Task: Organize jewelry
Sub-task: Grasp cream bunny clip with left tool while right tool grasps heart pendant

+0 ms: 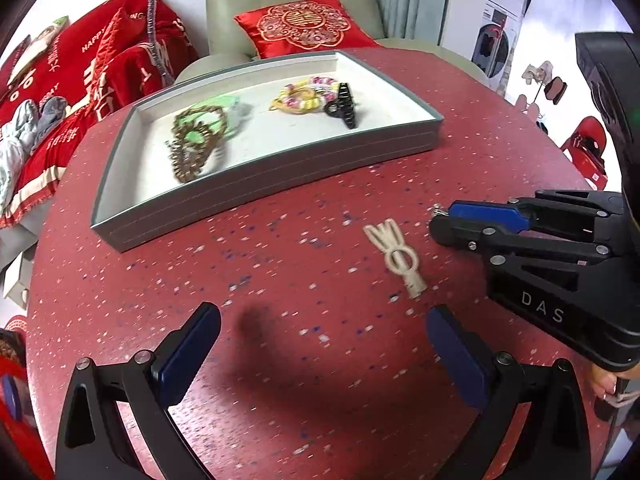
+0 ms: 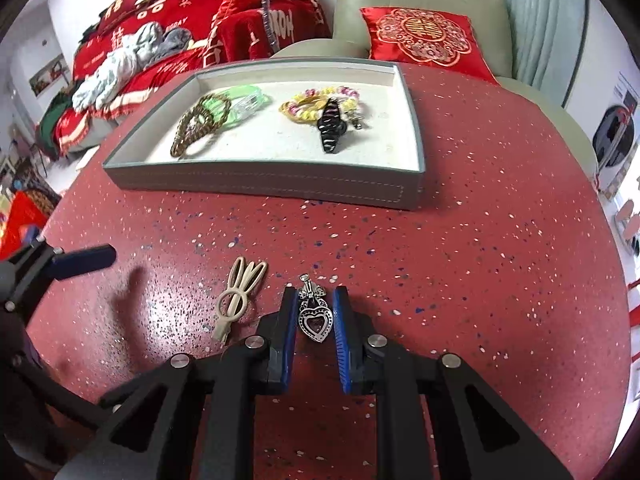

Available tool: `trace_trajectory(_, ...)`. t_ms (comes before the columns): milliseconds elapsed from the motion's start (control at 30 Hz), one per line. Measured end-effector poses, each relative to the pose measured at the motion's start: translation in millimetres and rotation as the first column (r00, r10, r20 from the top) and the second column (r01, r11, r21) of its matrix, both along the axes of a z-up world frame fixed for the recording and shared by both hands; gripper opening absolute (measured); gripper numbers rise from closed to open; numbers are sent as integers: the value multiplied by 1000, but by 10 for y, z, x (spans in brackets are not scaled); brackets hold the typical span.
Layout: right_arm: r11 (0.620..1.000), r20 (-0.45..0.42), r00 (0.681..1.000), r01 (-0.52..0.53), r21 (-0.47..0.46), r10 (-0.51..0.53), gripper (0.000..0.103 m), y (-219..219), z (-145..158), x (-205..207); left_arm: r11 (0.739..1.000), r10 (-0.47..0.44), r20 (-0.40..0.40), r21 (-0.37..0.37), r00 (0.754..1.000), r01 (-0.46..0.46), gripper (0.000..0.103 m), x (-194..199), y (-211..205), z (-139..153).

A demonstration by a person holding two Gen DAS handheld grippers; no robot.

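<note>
left wrist view: the left tool [image 1: 320,354] stands wide apart and empty; the cream rabbit-shaped metal hair clip [image 1: 396,256] lies at one o'clock from it, long axis running eleven to five — nearer this hand. right wrist view: the right tool [image 2: 314,312] has closed around the silver heart-shaped pendant [image 2: 313,314] on the red speckled tabletop [image 2: 480,272], whether clamped i cannot tell. the grey tray [image 2: 280,190] at twelve holds about five pieces.

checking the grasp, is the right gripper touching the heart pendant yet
Cannot tell. In the right wrist view the right gripper brackets the heart pendant closely, with only slivers of table visible beside it; contact is not plain.
</note>
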State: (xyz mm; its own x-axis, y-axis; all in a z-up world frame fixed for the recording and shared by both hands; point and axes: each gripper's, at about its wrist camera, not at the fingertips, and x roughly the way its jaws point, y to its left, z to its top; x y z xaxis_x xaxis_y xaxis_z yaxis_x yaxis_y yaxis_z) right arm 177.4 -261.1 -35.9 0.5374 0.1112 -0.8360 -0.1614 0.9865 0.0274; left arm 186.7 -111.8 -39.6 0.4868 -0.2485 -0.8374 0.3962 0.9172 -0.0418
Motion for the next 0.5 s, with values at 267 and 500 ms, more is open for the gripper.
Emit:
trace_trajectory(267, 995, 17, 997, 69, 65, -70, 19, -259, 125, -14, 1000, 0, -29, -9, 1000, 0, 103, 125, -183, -57)
trace_trajectory(500, 989, 19, 994, 109, 99, -111, 19, -382, 180, -65, 1000, 6, -3, 14, 1000, -6, 90, 163, -298, -45)
